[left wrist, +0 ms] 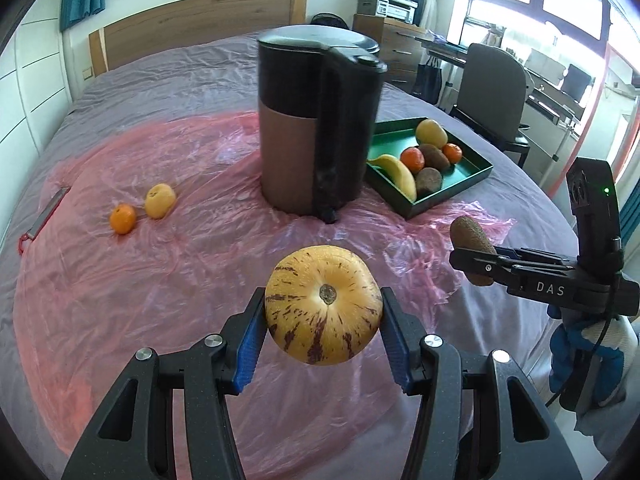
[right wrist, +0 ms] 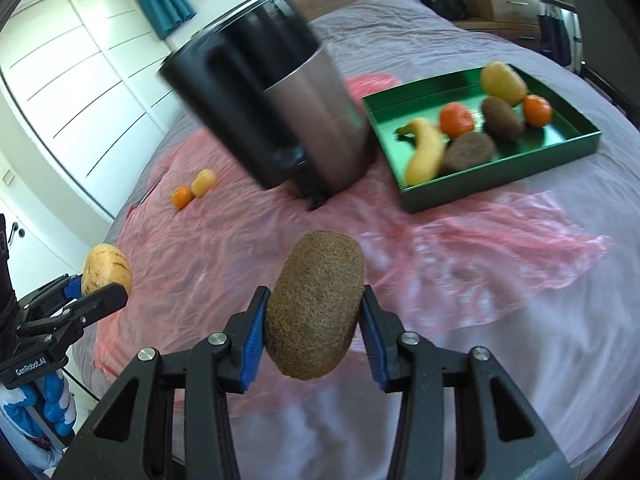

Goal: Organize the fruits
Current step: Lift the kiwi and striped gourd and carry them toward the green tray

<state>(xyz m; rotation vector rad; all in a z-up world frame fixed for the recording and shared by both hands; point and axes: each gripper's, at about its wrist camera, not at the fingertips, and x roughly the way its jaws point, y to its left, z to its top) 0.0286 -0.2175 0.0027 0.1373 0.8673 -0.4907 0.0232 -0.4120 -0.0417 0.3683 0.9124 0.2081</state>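
My left gripper (left wrist: 323, 312) is shut on a yellow, purple-streaked pepino melon (left wrist: 323, 304), held above the pink plastic sheet (left wrist: 160, 280). It also shows in the right wrist view (right wrist: 107, 275). My right gripper (right wrist: 314, 320) is shut on a brown kiwi (right wrist: 316, 306), which also shows in the left wrist view (left wrist: 472, 244). A green tray (left wrist: 452, 192) at the back right holds a banana (left wrist: 396, 172), kiwis, oranges and a yellow fruit. An orange (left wrist: 123, 219) and a yellow fruit (left wrist: 160, 200) lie loose at the left.
A tall black and brown kettle (left wrist: 316, 128) stands mid-bed between the loose fruit and the tray (right wrist: 500, 184). A grey chair (left wrist: 492, 92) and a desk stand beyond the bed's right edge. A wooden headboard (left wrist: 192, 28) is at the back.
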